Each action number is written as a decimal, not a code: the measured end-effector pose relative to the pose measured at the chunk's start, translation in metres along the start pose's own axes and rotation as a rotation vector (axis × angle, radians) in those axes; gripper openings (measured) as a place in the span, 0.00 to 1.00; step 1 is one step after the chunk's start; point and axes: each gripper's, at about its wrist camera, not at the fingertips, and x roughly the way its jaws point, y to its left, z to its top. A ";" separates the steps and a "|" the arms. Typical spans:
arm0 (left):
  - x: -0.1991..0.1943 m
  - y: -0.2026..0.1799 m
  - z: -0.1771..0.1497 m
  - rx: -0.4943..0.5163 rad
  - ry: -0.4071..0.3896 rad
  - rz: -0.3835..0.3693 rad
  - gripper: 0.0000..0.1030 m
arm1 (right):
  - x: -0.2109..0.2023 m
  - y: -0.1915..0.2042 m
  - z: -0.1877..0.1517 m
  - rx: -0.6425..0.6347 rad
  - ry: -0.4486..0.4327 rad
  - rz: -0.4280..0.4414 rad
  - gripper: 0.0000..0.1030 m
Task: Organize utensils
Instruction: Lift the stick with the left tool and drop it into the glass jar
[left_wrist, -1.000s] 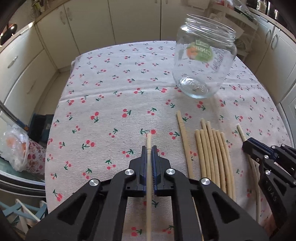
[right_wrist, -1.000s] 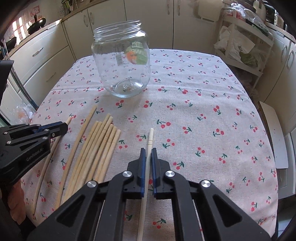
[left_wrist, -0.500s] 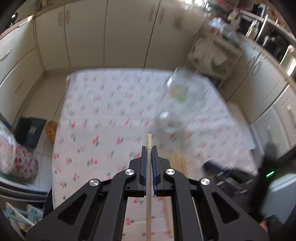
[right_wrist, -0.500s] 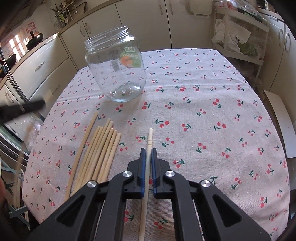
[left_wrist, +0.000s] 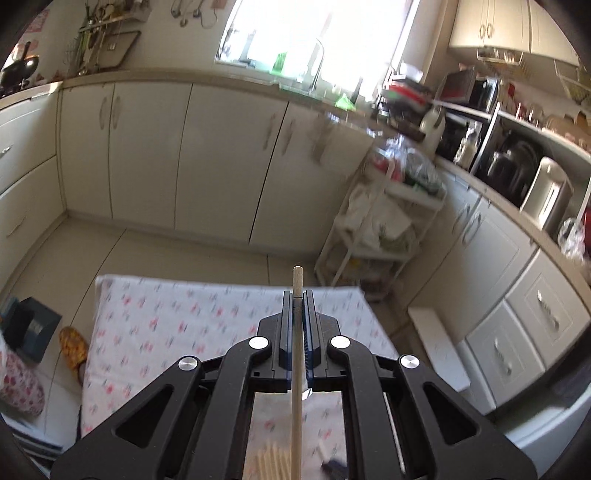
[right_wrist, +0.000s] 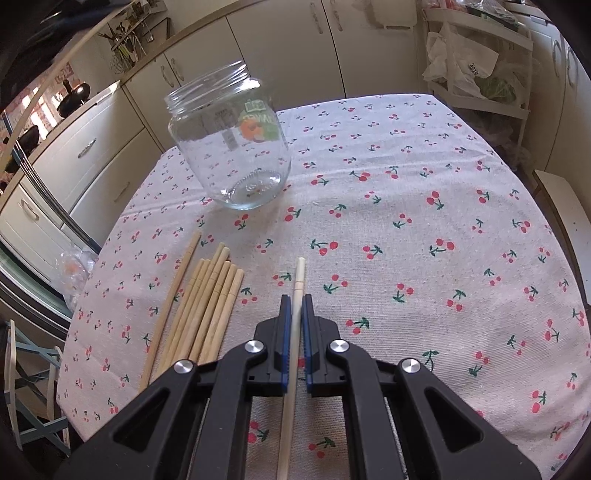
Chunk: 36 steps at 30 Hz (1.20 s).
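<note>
Chopsticks are what's being sorted here, and each hand-held tool has one. The left gripper is clamped on a tan chopstick that runs lengthwise between its jaws, tip poking out ahead. It is tilted up toward the cabinets with the cherry-print tablecloth low beneath it, likely so the stick can be swung over and dropped into a container end first. The right gripper is pinched on a paler chopstick, angled down over the cloth, its tip just ahead of the jaws. The glass jar stands empty and upright, ahead and to the left of that gripper, its mouth open; it looks like the intended holder. A bundle of chopsticks lies side by side on the cloth just left of the right gripper, waiting their turn. Gripping each stick along its length probably keeps it from swivelling on the way.
</note>
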 end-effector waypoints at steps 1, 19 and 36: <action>0.003 -0.002 0.006 -0.005 -0.018 -0.007 0.05 | 0.000 0.000 0.000 0.003 -0.001 0.003 0.07; 0.060 -0.004 0.048 -0.085 -0.266 0.073 0.05 | 0.001 -0.010 0.001 0.059 -0.008 0.067 0.07; 0.083 0.000 -0.006 -0.013 -0.261 0.146 0.05 | 0.002 -0.012 0.002 0.075 -0.009 0.082 0.07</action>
